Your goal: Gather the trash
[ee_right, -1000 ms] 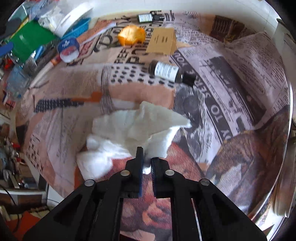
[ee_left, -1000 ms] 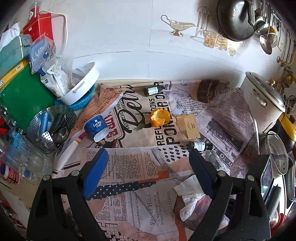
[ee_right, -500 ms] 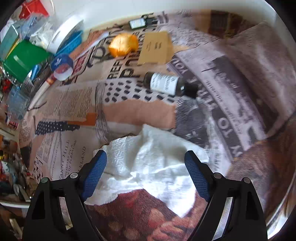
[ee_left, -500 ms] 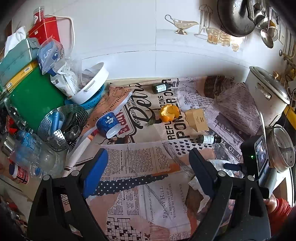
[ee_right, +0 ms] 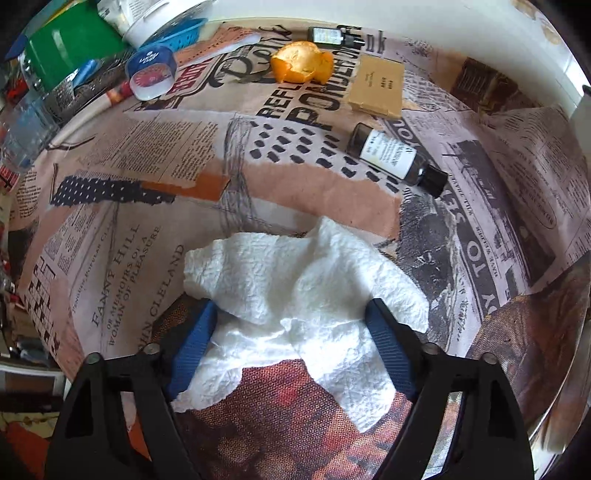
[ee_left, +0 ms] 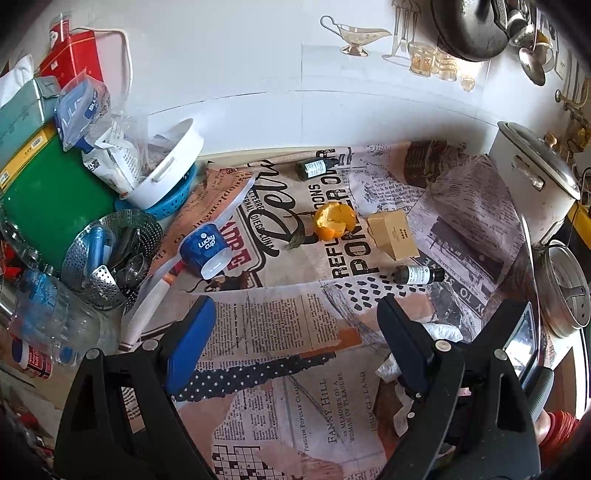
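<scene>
A crumpled white paper towel [ee_right: 295,295] is lying on the newspaper-print cloth [ee_right: 122,229] covering the table, and the right tongs [ee_right: 291,332] are straddling it from above. Their jaws are closing, with the towel's near half sitting between the two blue pads; the left pad [ee_right: 192,347] is touching the towel's edge, while the right one is lying against or under the towel's other side, and whether either is pressing yet I cannot tell. The far part of the towel is spreading out beyond the fingertips towards the middle of the table.

The left tongs [ee_left: 295,343] are hanging wide open over a bare stretch of the cloth, holding nothing. In the left wrist view only a sliver of the towel [ee_left: 443,330] is showing past the right finger, beside the other tool.

Further back on the cloth, other bits are lying well apart from both tongs: a dark little bottle [ee_right: 397,158] on its side nearest the towel, a tan cardboard box [ee_right: 376,86] behind it, an orange peel [ee_right: 301,62], a second small bottle [ee_right: 332,36] near the wall, and a tipped blue paper cup [ee_left: 205,249] off to the left by a metal steamer basket [ee_left: 110,258].
</scene>
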Motion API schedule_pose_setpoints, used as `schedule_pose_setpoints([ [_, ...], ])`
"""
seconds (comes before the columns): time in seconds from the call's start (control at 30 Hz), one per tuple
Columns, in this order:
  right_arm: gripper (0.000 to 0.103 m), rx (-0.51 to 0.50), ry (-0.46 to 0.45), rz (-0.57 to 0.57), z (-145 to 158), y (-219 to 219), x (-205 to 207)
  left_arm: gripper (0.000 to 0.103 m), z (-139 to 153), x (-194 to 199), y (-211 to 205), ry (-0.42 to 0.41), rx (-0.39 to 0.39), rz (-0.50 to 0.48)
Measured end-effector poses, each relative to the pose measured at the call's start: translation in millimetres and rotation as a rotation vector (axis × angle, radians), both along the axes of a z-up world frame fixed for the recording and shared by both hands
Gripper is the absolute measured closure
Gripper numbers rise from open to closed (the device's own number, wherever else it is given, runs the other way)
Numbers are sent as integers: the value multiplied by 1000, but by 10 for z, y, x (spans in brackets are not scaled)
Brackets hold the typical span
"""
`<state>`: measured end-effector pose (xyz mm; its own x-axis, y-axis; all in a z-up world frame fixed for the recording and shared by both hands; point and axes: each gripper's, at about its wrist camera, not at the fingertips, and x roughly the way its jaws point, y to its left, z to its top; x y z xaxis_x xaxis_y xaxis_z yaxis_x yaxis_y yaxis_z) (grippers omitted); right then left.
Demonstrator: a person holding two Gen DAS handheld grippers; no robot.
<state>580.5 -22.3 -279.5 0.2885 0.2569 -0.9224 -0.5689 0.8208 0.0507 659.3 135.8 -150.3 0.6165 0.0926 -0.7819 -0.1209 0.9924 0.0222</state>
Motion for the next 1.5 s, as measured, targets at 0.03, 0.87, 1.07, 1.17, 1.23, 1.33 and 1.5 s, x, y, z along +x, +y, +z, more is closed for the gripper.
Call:
schedule_pose_setpoints([
  [0.03,50,4,-9,-6,7,-27,17,14,-28,32,-15,7,-5,-8],
  [0.87,90,181,12,-581,525,-1834,193,22,-1350,1575,-1445,261,8,-557],
  [1.07,90,195,14,-577,560,-1898,218,33,-1451,1496,-1373,308,-45,-540],
  [1.17,90,205,11,-557,587,-1914,247,45,-1489,1367,-1394,313,-37,-534],
  [1.23,90,210,7,-541,610,-1920,257,49,-1494,1299,-1429,292,3,-518],
  [1.33,90,222,-1,-515,639,-1935,265,65,-1488,1258,-1451,253,8,-464],
  [1.5,90,251,-12,-477,701,-2007,209,76,-1474,1211,-1537,218,13,-355],
])
